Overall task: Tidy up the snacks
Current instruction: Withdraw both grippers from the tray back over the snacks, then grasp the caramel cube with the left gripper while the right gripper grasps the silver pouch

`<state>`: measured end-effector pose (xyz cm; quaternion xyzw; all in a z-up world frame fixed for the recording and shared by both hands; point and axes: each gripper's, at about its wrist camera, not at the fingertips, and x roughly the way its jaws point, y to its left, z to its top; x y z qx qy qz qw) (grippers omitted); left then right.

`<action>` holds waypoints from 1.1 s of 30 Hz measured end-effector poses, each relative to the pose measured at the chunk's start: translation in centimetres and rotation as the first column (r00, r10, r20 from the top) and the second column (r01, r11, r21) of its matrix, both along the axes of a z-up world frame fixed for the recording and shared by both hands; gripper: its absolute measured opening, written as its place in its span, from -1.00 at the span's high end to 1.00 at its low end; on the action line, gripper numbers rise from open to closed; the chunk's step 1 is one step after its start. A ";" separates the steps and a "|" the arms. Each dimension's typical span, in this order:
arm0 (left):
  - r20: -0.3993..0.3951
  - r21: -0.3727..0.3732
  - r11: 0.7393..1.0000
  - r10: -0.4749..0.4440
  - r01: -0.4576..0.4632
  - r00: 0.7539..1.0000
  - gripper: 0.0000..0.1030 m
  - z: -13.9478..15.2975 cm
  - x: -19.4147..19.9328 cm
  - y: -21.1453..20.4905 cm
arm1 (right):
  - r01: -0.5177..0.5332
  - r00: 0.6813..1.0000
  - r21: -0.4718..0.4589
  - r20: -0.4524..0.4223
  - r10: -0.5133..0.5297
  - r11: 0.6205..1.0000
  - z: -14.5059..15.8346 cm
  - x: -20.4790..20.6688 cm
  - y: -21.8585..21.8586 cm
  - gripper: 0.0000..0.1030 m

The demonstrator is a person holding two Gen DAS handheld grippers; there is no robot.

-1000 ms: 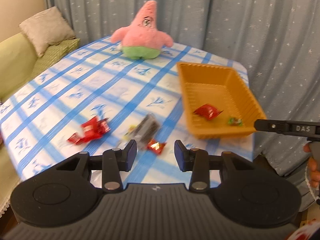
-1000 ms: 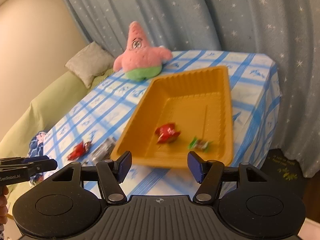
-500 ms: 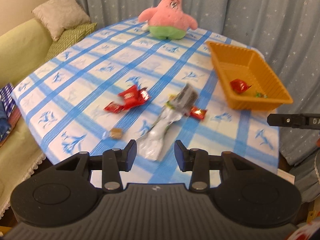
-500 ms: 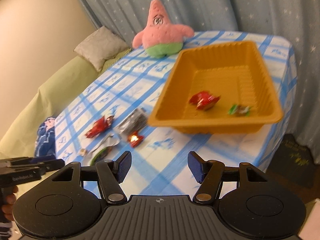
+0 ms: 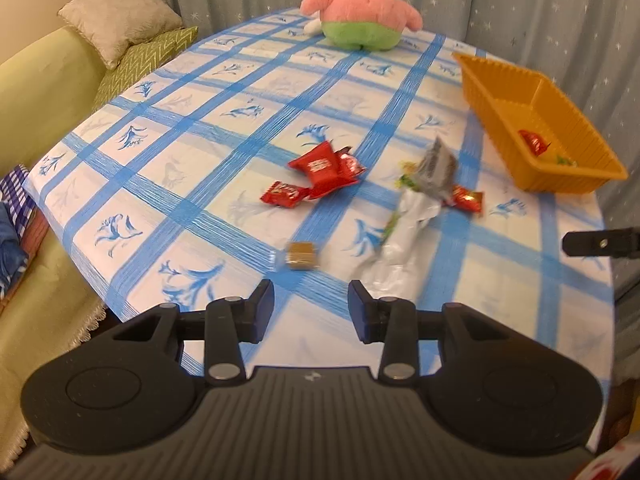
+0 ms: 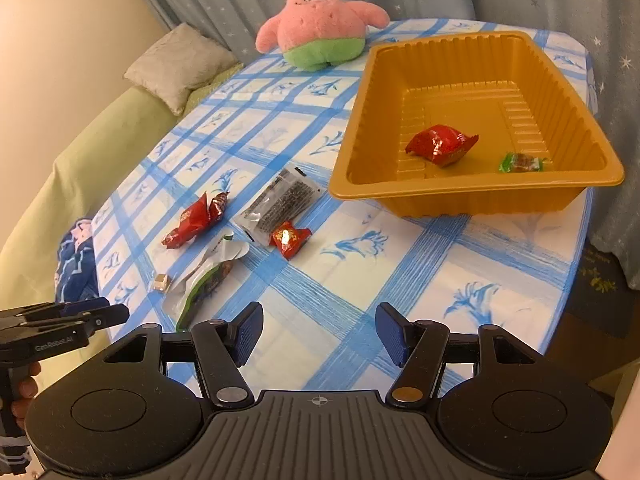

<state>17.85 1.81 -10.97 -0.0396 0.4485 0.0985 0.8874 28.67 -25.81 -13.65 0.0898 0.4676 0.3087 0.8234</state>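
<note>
Loose snacks lie on the blue-checked tablecloth: red wrappers [image 5: 324, 170] [image 6: 196, 218], a small brown candy [image 5: 302, 256] [image 6: 161, 282], a grey packet [image 5: 434, 166] [image 6: 280, 200], a white-green pouch [image 5: 404, 232] [image 6: 208, 280] and a small red candy [image 5: 466, 198] [image 6: 289, 238]. The orange tray [image 5: 560, 178] [image 6: 472, 194] at the right holds a red candy [image 6: 440, 145] and a green one [image 6: 520, 163]. My left gripper [image 5: 311, 306] hangs open just short of the brown candy, nothing between its fingers. My right gripper [image 6: 319, 328] is open over bare cloth in front of the tray.
A pink star plush [image 5: 360, 8] [image 6: 318, 26] sits at the table's far side. A green sofa with a cushion [image 5: 116, 12] lies to the left. The near table edge runs just under both grippers.
Both grippers have pulled back and tilted down, so more of the table and the near snacks have come into view. Jaw gaps look unchanged.
</note>
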 end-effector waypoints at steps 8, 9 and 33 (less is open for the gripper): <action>-0.028 -0.008 0.998 -0.064 0.064 0.998 0.29 -1.4 1.6 2.7 | 0.030 0.999 -0.004 -0.038 -0.031 1.000 -0.5 0.2 3.3 -0.21; -0.027 -0.010 0.997 -0.075 0.075 0.997 0.29 -1.5 1.8 2.8 | 0.025 0.999 -0.002 -0.043 -0.025 1.000 -0.6 0.2 3.9 -0.21; -0.054 0.046 0.931 -0.360 0.362 0.932 0.28 -4.3 6.3 3.9 | 0.086 0.992 -0.032 -0.090 -0.089 0.996 -1.7 0.3 11.0 -0.21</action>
